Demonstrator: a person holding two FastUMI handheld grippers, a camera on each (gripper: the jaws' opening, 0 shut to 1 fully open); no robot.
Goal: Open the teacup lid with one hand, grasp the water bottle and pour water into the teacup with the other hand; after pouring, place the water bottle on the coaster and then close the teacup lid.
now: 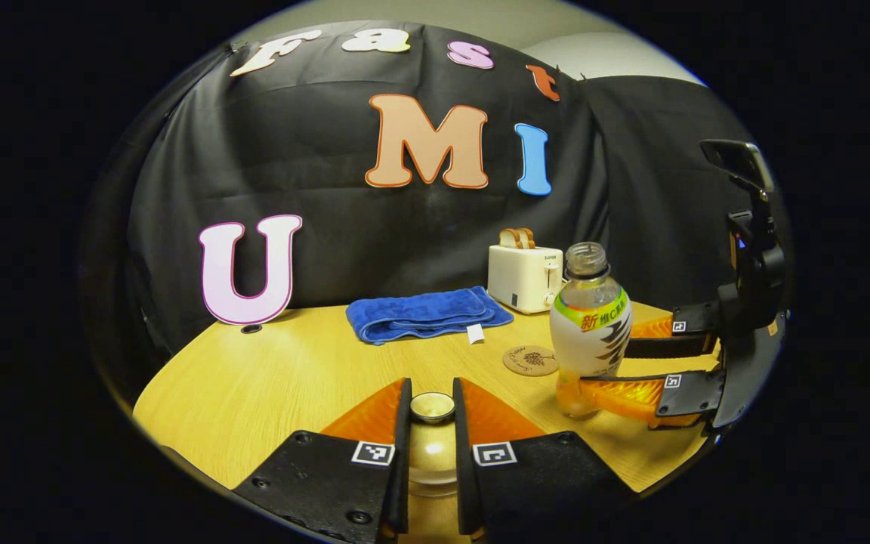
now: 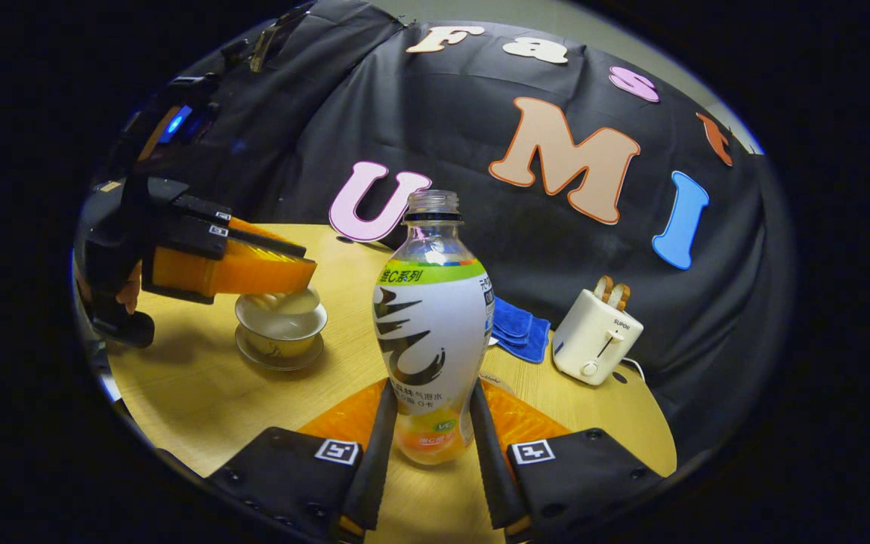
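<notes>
Nearest us in the left gripper view, the left gripper (image 1: 432, 412) has its fingers closed in on the knob of the teacup lid (image 1: 433, 406). In the right gripper view, the right gripper (image 2: 426, 423) clamps the water bottle (image 2: 430, 332), upright on the table (image 2: 201, 393). Farther off we see the coaster (image 1: 530, 360) beside the bottle, then the blue towel (image 1: 426, 313) and toaster (image 1: 525, 276).

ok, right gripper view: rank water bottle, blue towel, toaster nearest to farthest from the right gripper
1. water bottle: between the fingers of the right gripper, standing upright on the table.
2. blue towel: behind the bottle, slightly right.
3. toaster: farther right, near the black cloth wall. Towel and toaster are fairly close in depth; the towel looks a little nearer.
</notes>
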